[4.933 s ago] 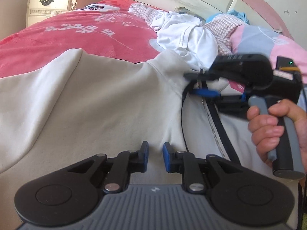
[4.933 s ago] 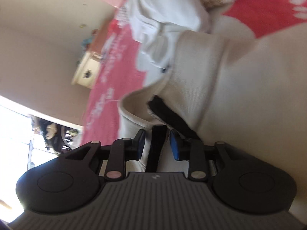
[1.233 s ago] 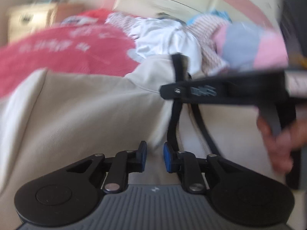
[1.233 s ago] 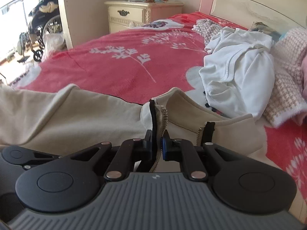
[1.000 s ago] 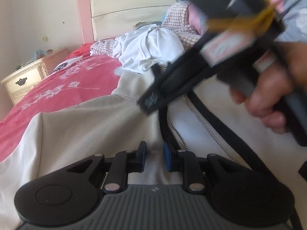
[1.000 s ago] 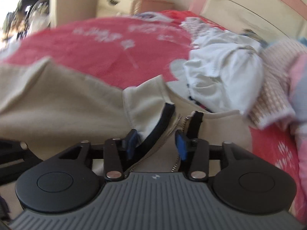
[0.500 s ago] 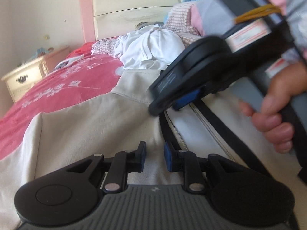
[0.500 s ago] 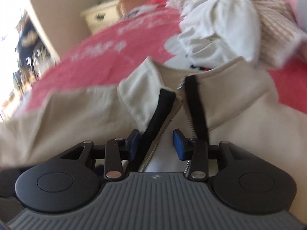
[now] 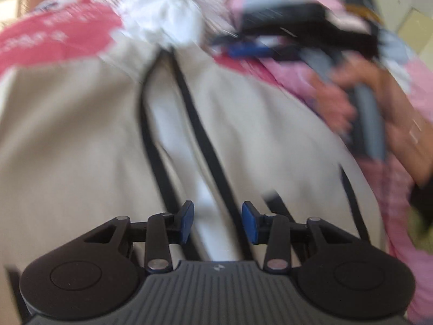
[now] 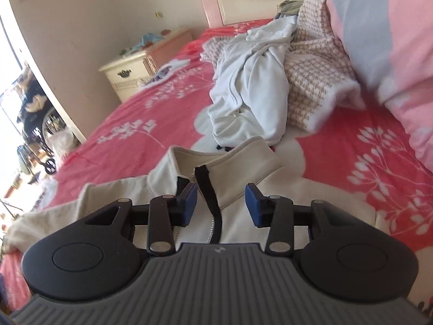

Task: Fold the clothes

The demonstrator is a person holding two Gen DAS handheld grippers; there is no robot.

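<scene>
Jacket (image 10: 238, 189) flat on bed (image 10: 351, 162) – left tool (image 9: 217, 222) just spreading, right tool (image 10: 220, 205) apart, both empty

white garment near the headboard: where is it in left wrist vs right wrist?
Left wrist: white garment, top centre, blurred, just beyond the collar end of the beige jacket.
Right wrist: white garment, upper centre, crumpled on the red bedspread, left of the houndstooth blanket.
Shared landmark: the jacket's black-edged zipper, which runs toward the garment in both views.
</scene>
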